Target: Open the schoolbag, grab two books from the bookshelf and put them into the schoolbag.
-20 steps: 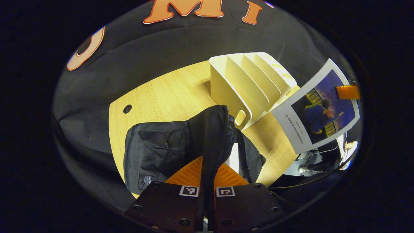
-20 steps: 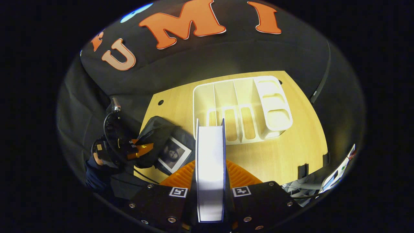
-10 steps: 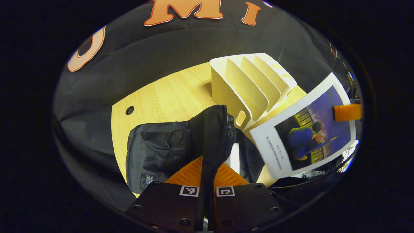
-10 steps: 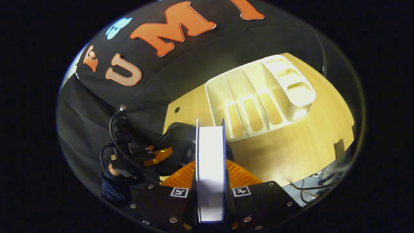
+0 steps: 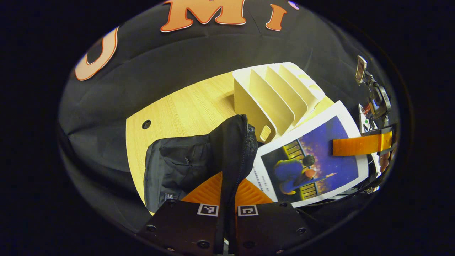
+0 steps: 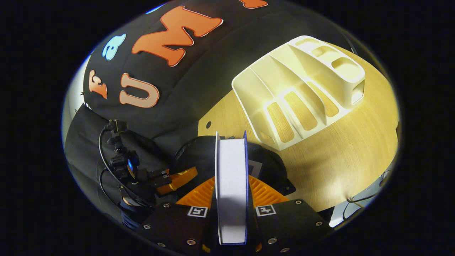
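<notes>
A black schoolbag (image 5: pixel 185 163) lies on the wooden table (image 5: pixel 177 110). My left gripper (image 5: pixel 228 179) is shut on its raised zipper edge (image 5: pixel 236 142), holding the mouth apart. A book with a blue and purple cover (image 5: pixel 309 161) hangs tilted just right of that edge, above the bag's mouth, with the right gripper (image 5: pixel 359 146) clamped on its far side. In the right gripper view my right gripper (image 6: pixel 231 179) is shut on this book (image 6: pixel 231 199), seen edge-on over the schoolbag (image 6: pixel 270 169). A corner of another book (image 6: pixel 255 166) shows inside. The left gripper (image 6: pixel 174 179) holds the bag at the left.
The white bookshelf (image 5: pixel 277 96) stands with its slots empty behind the bag, and it shows at the upper right of the right gripper view (image 6: pixel 302 92). Bare table (image 6: pixel 337 156) lies to its right. Black cloth walls close the back and left.
My right gripper has carried the book left and down, from beside the bookshelf to just over the bag's mouth. The left gripper has kept its hold on the zipper edge.
</notes>
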### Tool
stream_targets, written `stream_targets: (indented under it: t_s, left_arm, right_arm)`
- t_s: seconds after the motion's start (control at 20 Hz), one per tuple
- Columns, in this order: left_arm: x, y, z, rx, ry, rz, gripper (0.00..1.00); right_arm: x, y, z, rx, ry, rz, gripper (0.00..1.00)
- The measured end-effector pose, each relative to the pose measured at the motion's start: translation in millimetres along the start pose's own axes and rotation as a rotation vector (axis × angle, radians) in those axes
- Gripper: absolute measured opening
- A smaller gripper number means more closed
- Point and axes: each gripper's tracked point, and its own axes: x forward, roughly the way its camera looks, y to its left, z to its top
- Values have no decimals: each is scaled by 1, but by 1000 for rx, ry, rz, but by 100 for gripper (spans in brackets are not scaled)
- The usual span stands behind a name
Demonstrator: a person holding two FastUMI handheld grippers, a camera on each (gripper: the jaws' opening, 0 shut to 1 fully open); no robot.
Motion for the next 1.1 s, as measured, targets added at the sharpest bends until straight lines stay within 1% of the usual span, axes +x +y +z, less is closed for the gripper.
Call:
stream_targets:
  t_s: [0.3, 0.4, 0.55, 0.65, 0.7, 0.85, 0.95, 1.1]
  left_arm:
    - [-3, -1, 2, 3, -7, 6, 6]
    - [-2, -2, 0, -5, -9, 5, 6]
    - [-2, -1, 2, -18, -17, 4, 6]
    - [-1, -3, 0, -27, -20, -1, 6]
    - [0, -4, -1, -25, -20, -5, 6]
    - [-1, -4, 1, -29, -22, 2, 6]
    - [-1, -6, -2, -31, -19, 0, 6]
    - [1, -5, -5, -32, -12, 5, 6]
  right_arm:
    - [42, 9, -11, 62, -26, 63, 34]
    - [56, 0, -17, 79, -40, 29, 34]
    - [69, 10, -21, 110, -75, 71, 34]
    - [78, 9, -29, 141, -93, 90, 34]
    - [85, 8, -35, 156, -85, 99, 34]
    - [98, 3, -35, 215, -115, 118, 34]
    - [106, 3, -35, 232, -131, 132, 34]
    - [114, 6, -48, 245, -110, 154, 34]
